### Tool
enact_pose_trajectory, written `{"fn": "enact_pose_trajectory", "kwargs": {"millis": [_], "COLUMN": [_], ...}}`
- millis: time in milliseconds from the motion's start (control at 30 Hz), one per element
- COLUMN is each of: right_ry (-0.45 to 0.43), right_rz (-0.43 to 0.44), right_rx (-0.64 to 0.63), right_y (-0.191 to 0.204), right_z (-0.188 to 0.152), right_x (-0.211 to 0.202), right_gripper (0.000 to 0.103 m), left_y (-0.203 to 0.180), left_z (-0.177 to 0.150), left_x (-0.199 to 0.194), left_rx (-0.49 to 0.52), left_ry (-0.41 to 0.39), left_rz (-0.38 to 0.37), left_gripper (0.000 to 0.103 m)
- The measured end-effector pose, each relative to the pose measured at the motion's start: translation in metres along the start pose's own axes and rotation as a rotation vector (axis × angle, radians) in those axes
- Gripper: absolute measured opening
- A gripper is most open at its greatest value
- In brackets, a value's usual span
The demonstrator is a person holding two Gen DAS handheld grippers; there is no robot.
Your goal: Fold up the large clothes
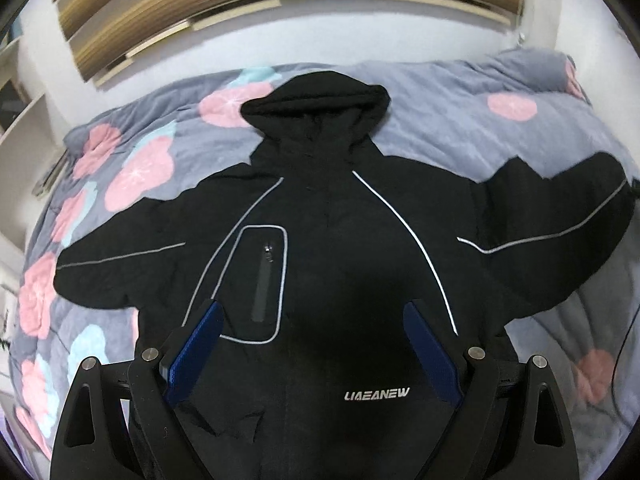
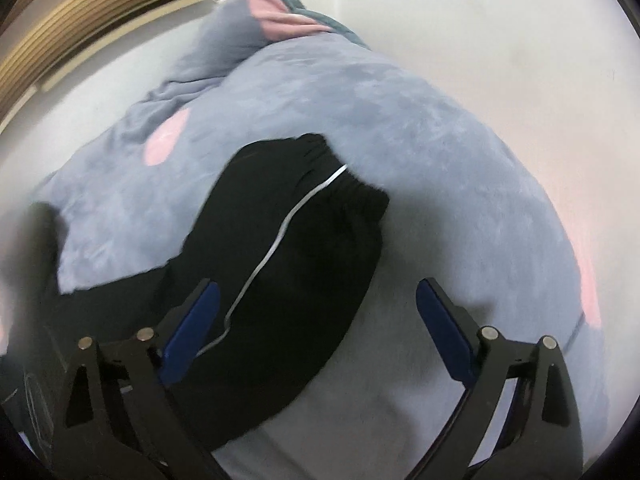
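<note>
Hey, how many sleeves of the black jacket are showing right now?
2. One sleeve is spread out to the left of the jacket body on the floral blanket; the other sleeve stretches out to the right, under the right gripper.

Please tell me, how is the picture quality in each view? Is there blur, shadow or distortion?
Left wrist view: strong fisheye bending, the jacket mostly sharp, its logo readable, with a dark shadow between the open fingers of the left gripper. Right wrist view: motion blur and a hazy left edge; the sleeve and the blanket look soft beyond the open right gripper.
</note>
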State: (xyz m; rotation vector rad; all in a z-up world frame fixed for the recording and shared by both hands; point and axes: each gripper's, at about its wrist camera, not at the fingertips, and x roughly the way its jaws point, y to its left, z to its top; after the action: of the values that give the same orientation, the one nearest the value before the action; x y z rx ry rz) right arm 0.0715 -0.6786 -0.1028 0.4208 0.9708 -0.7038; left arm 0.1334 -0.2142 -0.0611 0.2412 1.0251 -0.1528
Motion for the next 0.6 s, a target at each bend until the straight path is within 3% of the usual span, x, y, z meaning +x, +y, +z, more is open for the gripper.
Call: {"fn": "enact_pose_trajectory", "kwargs": {"millis": [133,167,233,267,300,433,533,600], "right_ry": [0.034,0.051,0.076,0.088,0.086,-0.007,-0.126,-0.123], "right_rz": [-0.032,-0.015,0.068,0.085,0.097,0.141,0.036,-0.003], "right_rx": [0.025,0.036,0.052,0.053,0.049,0.019,0.059,0.106], "right_y": [-0.007,-0.007,-0.007,-0.004,-0.002,0.002,-0.027,-0.050], "right_z": [0.014,0.016,0.016,0.015,0.013,0.002,-0.006,-0.010], "right_x": [0.034,0.043,0.051,0.050,0.046,-0.009,-0.054,-0.053], "right_gripper": [0.091,0.086,0.051,0.024,0.014,0.009,0.009,0.009], "left_y": [-0.012,-0.015,-0.023,-0.027,-0.034,-0.069,-0.107,-0.133], "left_z": [0.004,0.006,0.013,0.016,0.021,0.041,0.056,0.062], "left_x": [0.009,0.012,0.019,0.023,0.029,0.050,0.069,0.091], "left_rx": [0.033,0.038,0.055,0.066,0.079,0.142,0.200,0.218], "left_ry": [0.014,0.019,0.020,0.016,0.015,-0.002,-0.005,0.015], "left_rz": [-0.013,-0.022,-0.044,-0.051,-0.059,-0.129,-0.232,-0.296], "left_gripper": [0.092,0.092,0.092,0.092,0.092,0.092,0.092,0.092]}}
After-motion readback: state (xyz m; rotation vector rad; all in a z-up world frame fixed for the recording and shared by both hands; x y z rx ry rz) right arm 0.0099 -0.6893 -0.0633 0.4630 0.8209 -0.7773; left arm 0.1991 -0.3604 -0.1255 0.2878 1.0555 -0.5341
